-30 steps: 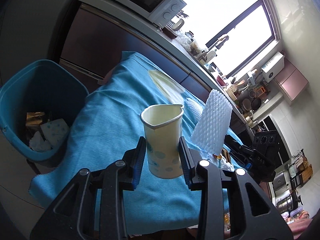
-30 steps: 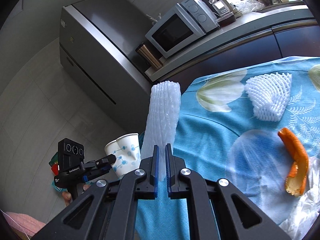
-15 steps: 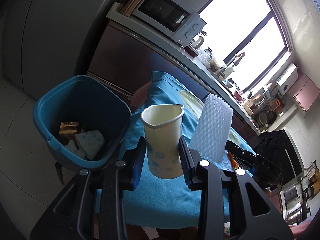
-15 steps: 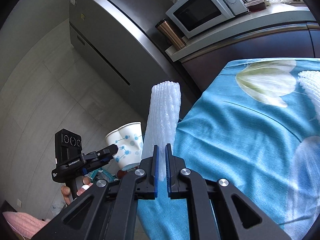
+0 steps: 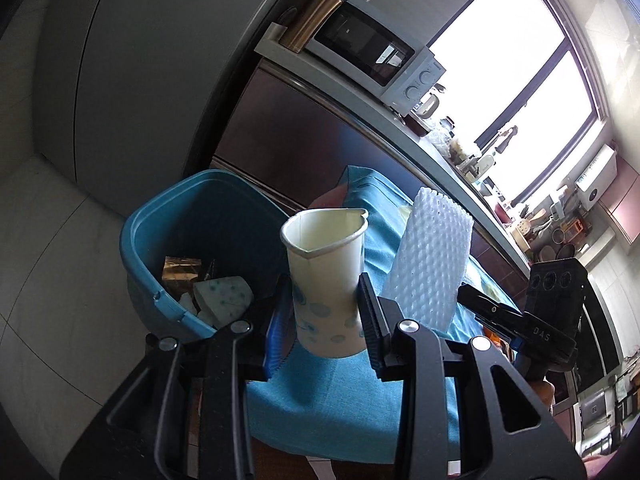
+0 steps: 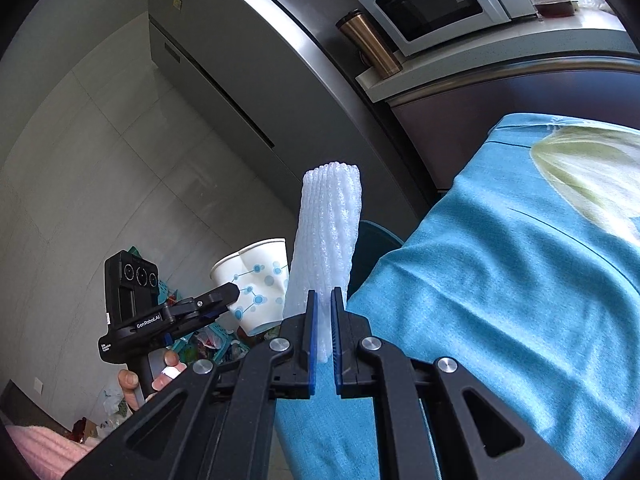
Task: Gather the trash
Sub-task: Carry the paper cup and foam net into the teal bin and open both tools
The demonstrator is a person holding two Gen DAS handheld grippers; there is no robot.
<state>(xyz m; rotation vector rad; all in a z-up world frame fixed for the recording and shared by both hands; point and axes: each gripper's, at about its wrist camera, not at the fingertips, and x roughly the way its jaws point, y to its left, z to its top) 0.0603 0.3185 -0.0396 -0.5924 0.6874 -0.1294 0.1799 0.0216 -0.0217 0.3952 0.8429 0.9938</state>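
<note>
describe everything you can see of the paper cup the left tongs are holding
The paper cup is white with a pale blue dot-and-line print, and it stands upright with its mouth up. Its rolled rim is squashed out of round into a pinched, heart-like shape, and the inside looks empty. The left tongs clamp its lower half from both sides. It hangs above the edge of the blue tablecloth, beside the blue bin.

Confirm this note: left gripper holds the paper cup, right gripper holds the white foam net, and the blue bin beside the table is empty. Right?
Not quite. The left gripper does hold the paper cup and the right gripper the white foam net, but the blue bin is not empty: the left wrist view shows wrappers and scraps inside it.
</note>
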